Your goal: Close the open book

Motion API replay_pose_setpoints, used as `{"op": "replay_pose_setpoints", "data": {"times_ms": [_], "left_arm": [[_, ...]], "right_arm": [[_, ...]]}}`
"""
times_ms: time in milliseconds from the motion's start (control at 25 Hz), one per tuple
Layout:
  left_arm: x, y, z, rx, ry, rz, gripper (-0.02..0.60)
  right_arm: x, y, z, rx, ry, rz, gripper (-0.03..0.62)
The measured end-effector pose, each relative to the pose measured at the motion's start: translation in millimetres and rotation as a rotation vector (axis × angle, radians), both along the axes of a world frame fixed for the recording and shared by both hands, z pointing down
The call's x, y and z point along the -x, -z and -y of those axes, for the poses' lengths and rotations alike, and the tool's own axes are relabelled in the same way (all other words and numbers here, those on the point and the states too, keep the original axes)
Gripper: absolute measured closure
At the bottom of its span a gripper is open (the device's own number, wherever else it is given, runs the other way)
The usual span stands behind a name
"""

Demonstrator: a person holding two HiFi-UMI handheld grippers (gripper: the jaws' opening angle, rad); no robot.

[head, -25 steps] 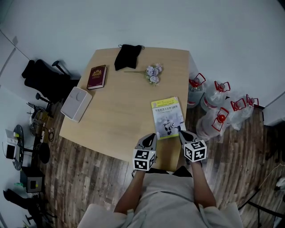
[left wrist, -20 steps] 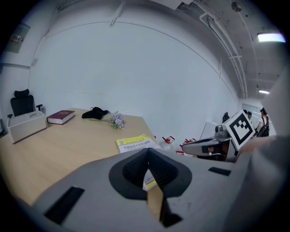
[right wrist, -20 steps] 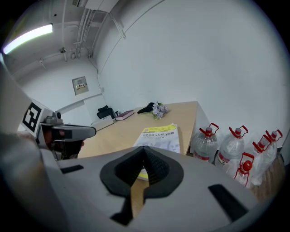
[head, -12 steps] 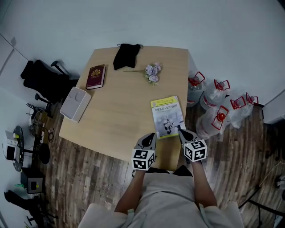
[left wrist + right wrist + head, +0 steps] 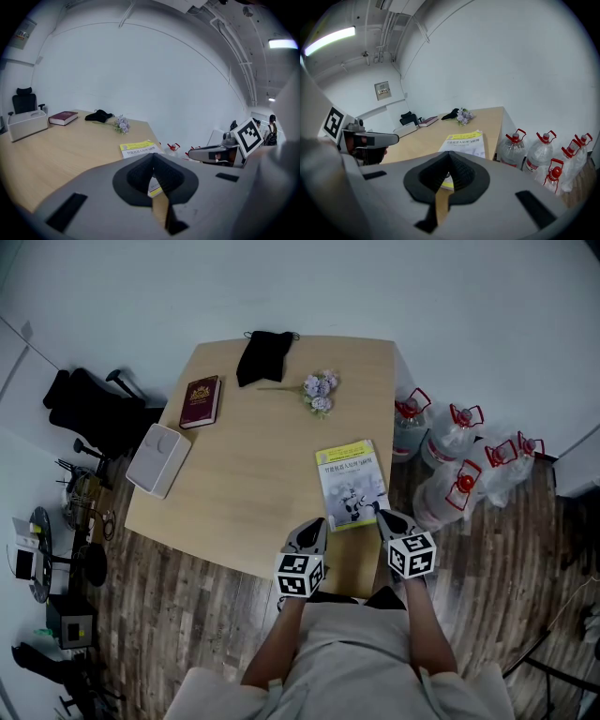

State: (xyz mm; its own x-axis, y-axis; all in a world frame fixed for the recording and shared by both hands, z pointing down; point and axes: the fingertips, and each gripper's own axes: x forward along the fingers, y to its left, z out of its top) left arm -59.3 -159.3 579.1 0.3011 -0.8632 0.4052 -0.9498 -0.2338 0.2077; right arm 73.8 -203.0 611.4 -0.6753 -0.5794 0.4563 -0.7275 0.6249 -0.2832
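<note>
A book [image 5: 352, 484] with a yellow-and-white cover lies flat and closed near the wooden table's [image 5: 253, 484] front right corner; it also shows in the left gripper view [image 5: 138, 148] and the right gripper view [image 5: 464, 139]. My left gripper [image 5: 314, 527] hovers at the table's front edge just left of the book, jaws shut and empty [image 5: 153, 164]. My right gripper [image 5: 382, 517] sits at the book's near right corner, also shut with nothing between its jaws [image 5: 449, 161].
A maroon book [image 5: 202, 401], a black pouch [image 5: 261, 354] and a sprig of pale flowers [image 5: 319, 395] lie at the far side. A white box [image 5: 159, 458] sits on the left edge. Several water bottles [image 5: 459, 465] stand on the floor at right, and a black chair [image 5: 89, 409] at left.
</note>
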Motion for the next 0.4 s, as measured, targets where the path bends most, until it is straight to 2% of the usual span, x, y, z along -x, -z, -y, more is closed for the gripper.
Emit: {"op": "replay_pose_setpoints", "data": {"times_ms": [400], "left_arm": [[-0.6,1.3,2.1,-0.003,-0.014,0.006,0.56]], "right_arm": [[3.1,-1.1,0.8,-0.008,0.012,-0.009,0.591]]}}
